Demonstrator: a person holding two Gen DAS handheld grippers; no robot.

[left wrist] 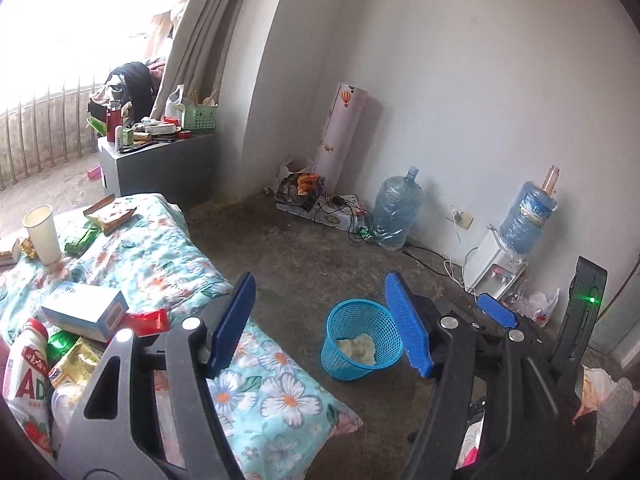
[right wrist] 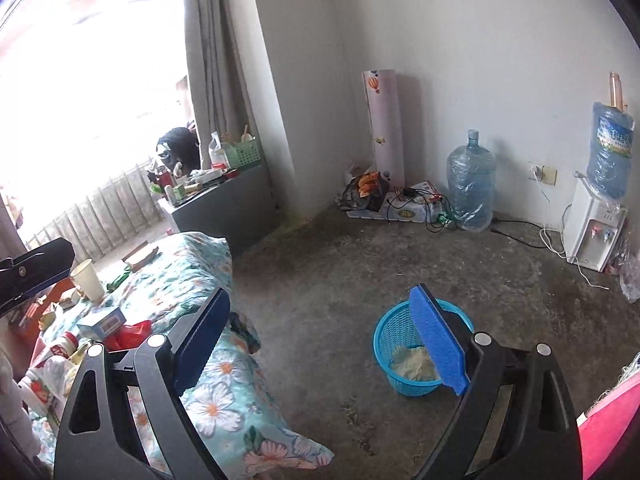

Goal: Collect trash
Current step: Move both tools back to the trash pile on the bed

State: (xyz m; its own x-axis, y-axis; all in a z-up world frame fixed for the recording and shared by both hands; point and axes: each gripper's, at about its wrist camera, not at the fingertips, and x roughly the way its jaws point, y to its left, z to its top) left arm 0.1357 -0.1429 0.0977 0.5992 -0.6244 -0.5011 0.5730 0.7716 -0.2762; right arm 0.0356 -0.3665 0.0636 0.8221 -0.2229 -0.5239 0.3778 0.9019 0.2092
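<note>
Two hand-held grippers are hovering over a bedroom floor, both spread wide and carrying nothing. Biggest in sight, a floral quilt (left wrist: 160,248) is lying to the left, littered with trash: a blue-and-white box (left wrist: 86,310), a paper cup (left wrist: 42,232), a red wrapper (left wrist: 149,322). Right of it on the bare floor, a blue basket (left wrist: 362,340) is holding crumpled paper (left wrist: 357,350). The left gripper (left wrist: 324,320) and right gripper (right wrist: 320,340) seem to be between pickups; next, one likely needs swinging left to pinch a piece of litter.
</note>
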